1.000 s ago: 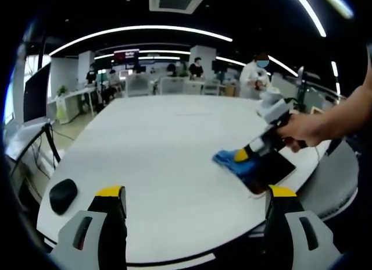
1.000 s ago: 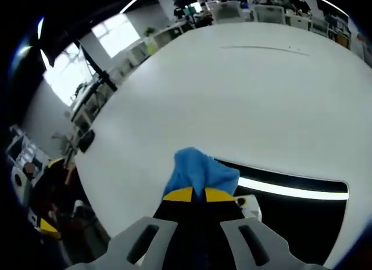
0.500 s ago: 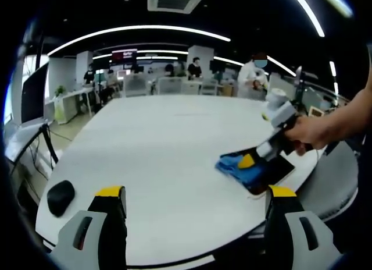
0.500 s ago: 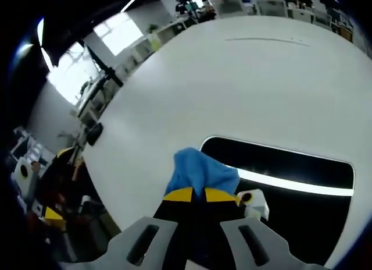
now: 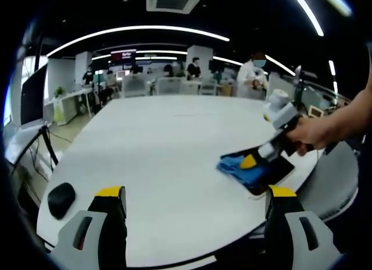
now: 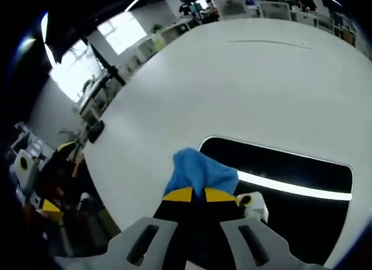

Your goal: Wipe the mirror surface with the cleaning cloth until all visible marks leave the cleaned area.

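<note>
A dark rectangular mirror (image 6: pixel 290 194) lies flat on the white table (image 6: pixel 232 84), reflecting a ceiling light strip. My right gripper (image 6: pixel 192 194) is shut on a blue cleaning cloth (image 6: pixel 200 172), which is pressed on the mirror's near left end. In the left gripper view that same right gripper (image 5: pixel 249 161), held by a person's hand (image 5: pixel 311 133), presses the blue cloth (image 5: pixel 238 167) onto the mirror (image 5: pixel 274 172) at the table's right side. My left gripper (image 5: pixel 192 194) hovers open over the table's near edge, well away from the mirror.
A black computer mouse (image 5: pixel 61 197) lies near the table's left front edge. Several people and desks stand at the far end of the office. A tripod stands left of the table (image 5: pixel 163 148), whose rounded edge runs close to the mirror.
The right gripper and cloth slid slightly along the mirror, from its near corner inward a second ago; little shift since half a second ago. The left gripper has stayed put.
</note>
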A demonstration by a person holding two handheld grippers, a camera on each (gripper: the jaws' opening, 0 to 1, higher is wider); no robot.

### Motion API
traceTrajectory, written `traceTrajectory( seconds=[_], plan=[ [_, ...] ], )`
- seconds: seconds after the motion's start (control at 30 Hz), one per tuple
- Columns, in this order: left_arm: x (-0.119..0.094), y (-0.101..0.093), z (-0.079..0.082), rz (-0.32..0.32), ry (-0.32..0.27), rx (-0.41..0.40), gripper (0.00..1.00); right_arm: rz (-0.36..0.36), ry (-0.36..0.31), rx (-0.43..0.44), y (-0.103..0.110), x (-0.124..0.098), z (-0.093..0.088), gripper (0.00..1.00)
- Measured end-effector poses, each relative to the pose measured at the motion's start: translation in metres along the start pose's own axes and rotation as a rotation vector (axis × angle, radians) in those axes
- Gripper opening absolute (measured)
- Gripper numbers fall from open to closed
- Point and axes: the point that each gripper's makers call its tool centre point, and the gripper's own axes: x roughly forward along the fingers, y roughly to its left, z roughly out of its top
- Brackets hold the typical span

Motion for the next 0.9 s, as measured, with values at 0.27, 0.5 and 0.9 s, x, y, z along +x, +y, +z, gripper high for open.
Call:
traceTrajectory(
  seconds=[0.27, 0.5, 0.9],
  plan=[
    [0.004, -0.002, 0.003, -0.008, -0.003, 0.002, 1.0, -0.002, -0.002, 0.007, -0.008, -0.006, -0.003, 0.0],
    [0.006, -0.003, 0.004, -0.015, -0.001, 0.008, 1.0, -0.008, -0.004, 0.015, -0.02, -0.013, -0.005, 0.0],
    [0.012, -0.007, 0.008, -0.035, 0.003, 0.018, 1.0, -0.024, 0.001, 0.02, -0.039, -0.024, -0.008, 0.0]
  ],
)
